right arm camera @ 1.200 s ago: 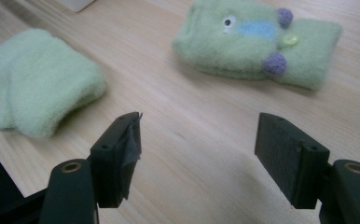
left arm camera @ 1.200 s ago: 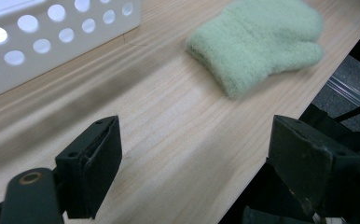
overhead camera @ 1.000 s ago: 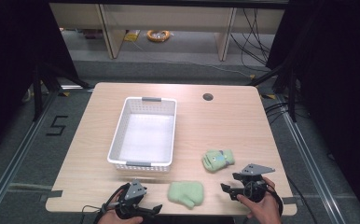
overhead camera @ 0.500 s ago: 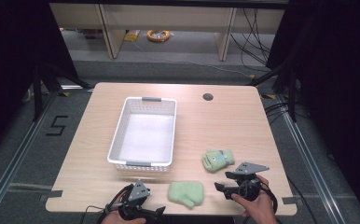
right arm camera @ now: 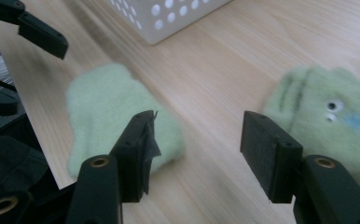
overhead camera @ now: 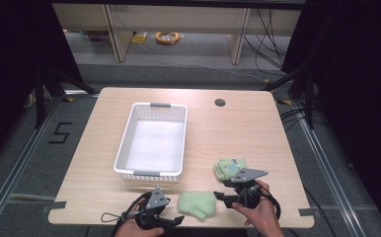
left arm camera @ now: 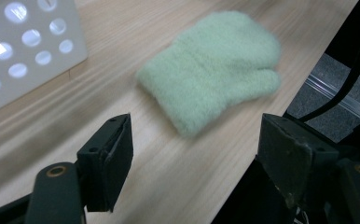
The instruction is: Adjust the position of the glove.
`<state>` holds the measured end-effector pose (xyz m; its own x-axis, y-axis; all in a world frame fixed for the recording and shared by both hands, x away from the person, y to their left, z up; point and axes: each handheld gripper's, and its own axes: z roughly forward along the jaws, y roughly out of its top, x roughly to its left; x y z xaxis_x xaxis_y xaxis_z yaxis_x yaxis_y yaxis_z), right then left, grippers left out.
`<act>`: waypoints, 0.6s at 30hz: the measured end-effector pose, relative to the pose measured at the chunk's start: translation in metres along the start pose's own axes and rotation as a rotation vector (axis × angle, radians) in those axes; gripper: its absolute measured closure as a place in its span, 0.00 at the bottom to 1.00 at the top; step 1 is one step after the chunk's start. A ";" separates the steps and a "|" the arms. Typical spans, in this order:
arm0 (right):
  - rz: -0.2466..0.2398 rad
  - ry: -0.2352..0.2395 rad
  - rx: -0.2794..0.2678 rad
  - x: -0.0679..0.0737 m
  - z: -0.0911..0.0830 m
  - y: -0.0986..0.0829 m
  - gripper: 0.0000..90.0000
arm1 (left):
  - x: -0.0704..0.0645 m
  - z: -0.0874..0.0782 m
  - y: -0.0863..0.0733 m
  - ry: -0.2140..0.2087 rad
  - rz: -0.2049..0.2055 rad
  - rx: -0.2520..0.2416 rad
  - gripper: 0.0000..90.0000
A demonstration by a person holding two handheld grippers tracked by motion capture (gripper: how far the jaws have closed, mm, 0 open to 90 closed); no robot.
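A plain pale-green mitten (overhead camera: 197,205) lies near the table's front edge, thumb toward the edge. My left gripper (overhead camera: 172,219) sits just left of it, open, with nothing between its jaws. In the left gripper view the mitten (left arm camera: 215,70) lies ahead of the open left gripper (left arm camera: 197,144), partly over the table edge. My right gripper (overhead camera: 221,197) is open, close to the mitten's right side. A second green mitten (overhead camera: 229,168), with eyes and a blue patch, lies just behind it. In the right gripper view the open right gripper (right arm camera: 201,144) points between the plain mitten (right arm camera: 108,112) and the patterned mitten (right arm camera: 327,107).
A white perforated basket (overhead camera: 124,143) stands empty left of the table's middle, close behind the mittens; its wall (left arm camera: 24,46) is near my left gripper. A round cable hole (overhead camera: 220,102) is at the back. The table's front edge (overhead camera: 178,226) runs right under both hands.
My right gripper has slid left, from beside the patterned mitten toward the plain one. The left gripper has crept slightly right toward the plain mitten. Both mittens lie as before.
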<state>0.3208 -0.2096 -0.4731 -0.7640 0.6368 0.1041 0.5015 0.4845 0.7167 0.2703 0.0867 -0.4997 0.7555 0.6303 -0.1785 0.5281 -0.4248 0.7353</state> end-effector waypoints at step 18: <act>-0.063 0.028 0.105 0.010 0.028 0.003 0.64 | 0.002 0.030 0.015 -0.001 0.042 0.055 0.53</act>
<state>0.3261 -0.1855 -0.4893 -0.8058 0.5866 0.0813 0.4907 0.5844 0.6463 0.2909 0.0621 -0.5082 0.7782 0.6101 -0.1489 0.5161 -0.4863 0.7051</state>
